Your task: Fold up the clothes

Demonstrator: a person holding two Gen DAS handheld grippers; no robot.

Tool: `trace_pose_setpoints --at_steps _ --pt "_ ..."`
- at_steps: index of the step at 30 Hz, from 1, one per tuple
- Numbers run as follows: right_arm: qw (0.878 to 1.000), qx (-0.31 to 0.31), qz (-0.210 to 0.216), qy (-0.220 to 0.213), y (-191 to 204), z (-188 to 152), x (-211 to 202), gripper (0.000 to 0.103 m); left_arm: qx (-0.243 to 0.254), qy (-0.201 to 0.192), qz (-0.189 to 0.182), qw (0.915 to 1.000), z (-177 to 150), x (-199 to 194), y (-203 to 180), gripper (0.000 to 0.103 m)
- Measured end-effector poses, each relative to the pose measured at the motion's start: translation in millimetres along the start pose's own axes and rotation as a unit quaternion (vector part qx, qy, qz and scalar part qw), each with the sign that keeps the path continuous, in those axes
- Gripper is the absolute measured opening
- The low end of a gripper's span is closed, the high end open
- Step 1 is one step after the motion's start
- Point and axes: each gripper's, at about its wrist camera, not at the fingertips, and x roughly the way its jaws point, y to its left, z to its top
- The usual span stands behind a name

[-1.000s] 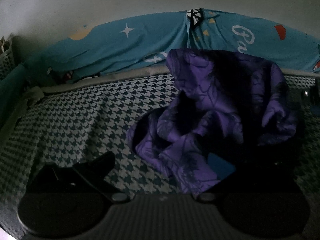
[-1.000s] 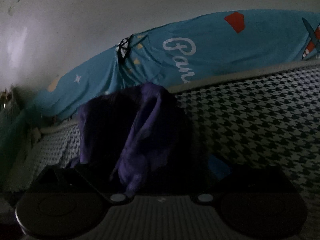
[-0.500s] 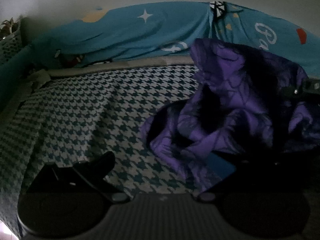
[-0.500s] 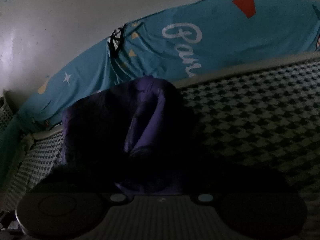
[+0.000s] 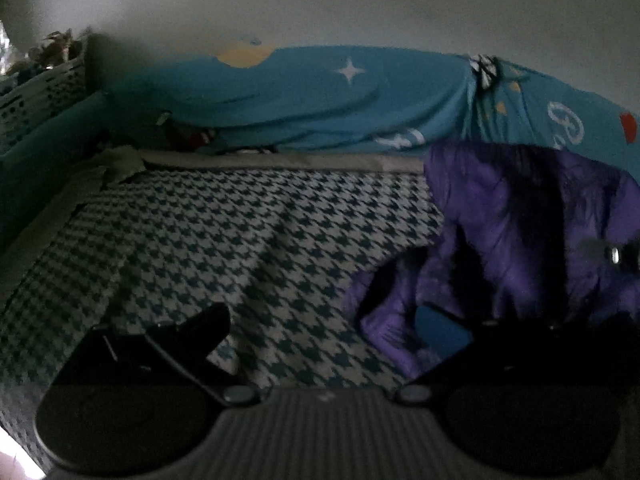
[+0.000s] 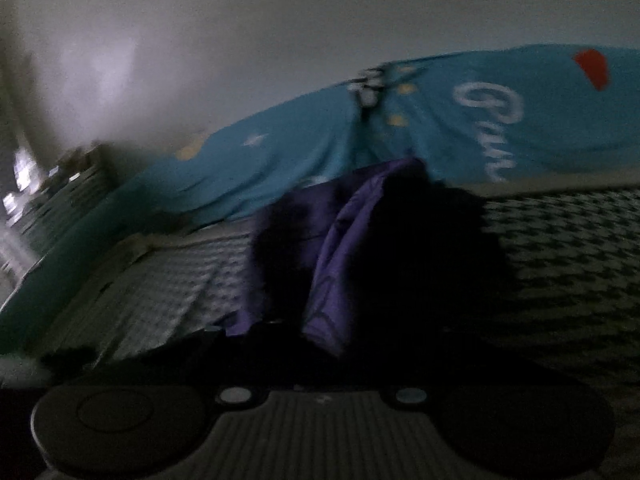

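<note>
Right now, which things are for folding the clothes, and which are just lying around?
For the job:
- purple garment, bunched up
- left gripper, jaws wide apart
- right gripper, jaws closing, purple cloth between them

Just lying about:
- checked bed cover
- blue sheet with star
- white basket, far left

Dim bedroom, bed against a wall

A houndstooth sheet (image 5: 224, 240) is covering the bed; a blue printed cover (image 5: 320, 100) is lying along the pale wall (image 5: 320, 0).
</note>
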Motion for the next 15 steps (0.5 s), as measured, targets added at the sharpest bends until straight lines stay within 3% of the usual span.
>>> trace_pose_setpoints --at_steps 6,15 --pt "0.992 -0.121 0.03 0.023 59 -33 -5 0.016 -0.036 -0.025 0.0 0.999 8 -10 23 0.103" --pt "0.972 -0.223 0.047 0.052 99 -75 -2 0.017 -0.068 -0.059 -0.063 0.9939 7 -26 39 0.103"
